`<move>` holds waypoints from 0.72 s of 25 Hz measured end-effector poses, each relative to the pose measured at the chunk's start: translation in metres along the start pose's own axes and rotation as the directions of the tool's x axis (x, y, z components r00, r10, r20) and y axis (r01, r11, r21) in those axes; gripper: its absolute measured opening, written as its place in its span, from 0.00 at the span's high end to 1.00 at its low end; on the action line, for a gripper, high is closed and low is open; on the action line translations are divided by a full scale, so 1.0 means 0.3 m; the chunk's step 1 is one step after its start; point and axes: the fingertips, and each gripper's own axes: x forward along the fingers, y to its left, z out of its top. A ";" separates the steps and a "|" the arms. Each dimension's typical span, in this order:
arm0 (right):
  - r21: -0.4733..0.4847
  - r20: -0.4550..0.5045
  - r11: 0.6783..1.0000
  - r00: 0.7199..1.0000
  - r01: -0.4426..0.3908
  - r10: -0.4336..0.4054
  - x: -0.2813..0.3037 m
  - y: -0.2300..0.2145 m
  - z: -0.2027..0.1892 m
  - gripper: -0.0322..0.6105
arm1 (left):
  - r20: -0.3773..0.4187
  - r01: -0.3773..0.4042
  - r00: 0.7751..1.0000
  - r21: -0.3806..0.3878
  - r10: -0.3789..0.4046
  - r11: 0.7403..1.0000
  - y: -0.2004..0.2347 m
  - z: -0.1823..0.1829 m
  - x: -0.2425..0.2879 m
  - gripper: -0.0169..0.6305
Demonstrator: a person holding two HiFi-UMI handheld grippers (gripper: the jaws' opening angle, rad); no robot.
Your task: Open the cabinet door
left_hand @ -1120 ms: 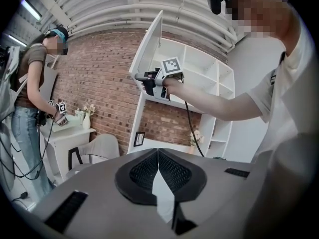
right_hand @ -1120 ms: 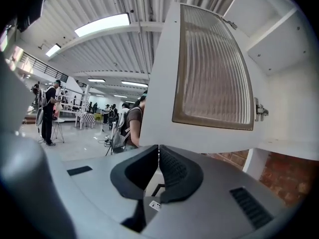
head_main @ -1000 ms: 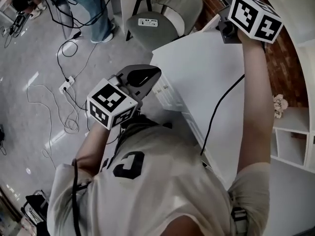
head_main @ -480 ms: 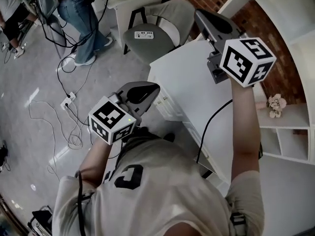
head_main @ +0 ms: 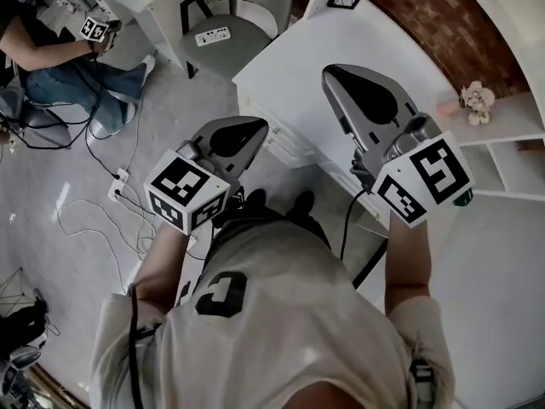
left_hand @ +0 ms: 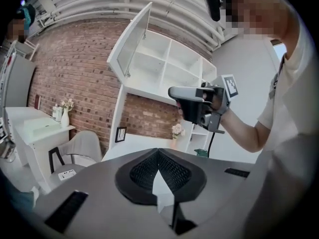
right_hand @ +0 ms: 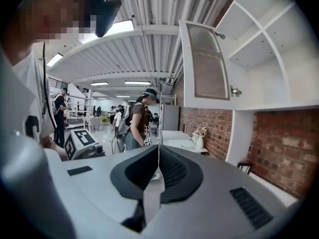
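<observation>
The left gripper has its jaws together and holds nothing. The right gripper is likewise closed and empty, below the cabinet door, which stands swung clear of the white shelves. The opening looks done, with nothing apparent left.

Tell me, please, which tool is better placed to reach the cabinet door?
Right, probably: the right tool is over the white counter below the cabinet door; the left tool is off its edge, above the floor.
</observation>
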 end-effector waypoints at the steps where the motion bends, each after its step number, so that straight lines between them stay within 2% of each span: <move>1: 0.022 0.002 1.000 1.000 0.016 -0.016 -0.032 0.011 -0.020 0.90 | 0.002 0.013 1.000 0.000 -0.013 1.000 -0.012 0.001 0.010 0.95; 5: 0.094 -0.011 0.995 0.999 0.043 -0.042 -0.149 0.063 -0.099 0.90 | 0.004 0.069 0.998 0.022 -0.069 0.997 -0.102 0.017 0.044 0.95; 8: 0.149 0.023 0.984 0.995 0.097 -0.101 -0.253 0.078 -0.129 0.90 | -0.038 0.099 0.995 0.078 -0.097 0.992 -0.173 0.005 0.069 0.95; 11: 0.259 0.083 0.957 0.984 0.132 -0.158 -0.372 0.082 -0.145 0.91 | -0.050 0.117 0.992 0.101 -0.112 0.988 -0.252 0.007 0.090 0.95; 18: 0.382 0.049 0.896 0.963 0.226 -0.263 -0.667 0.127 -0.294 0.90 | -0.074 0.179 0.983 0.123 -0.171 0.976 -0.500 -0.027 0.144 0.95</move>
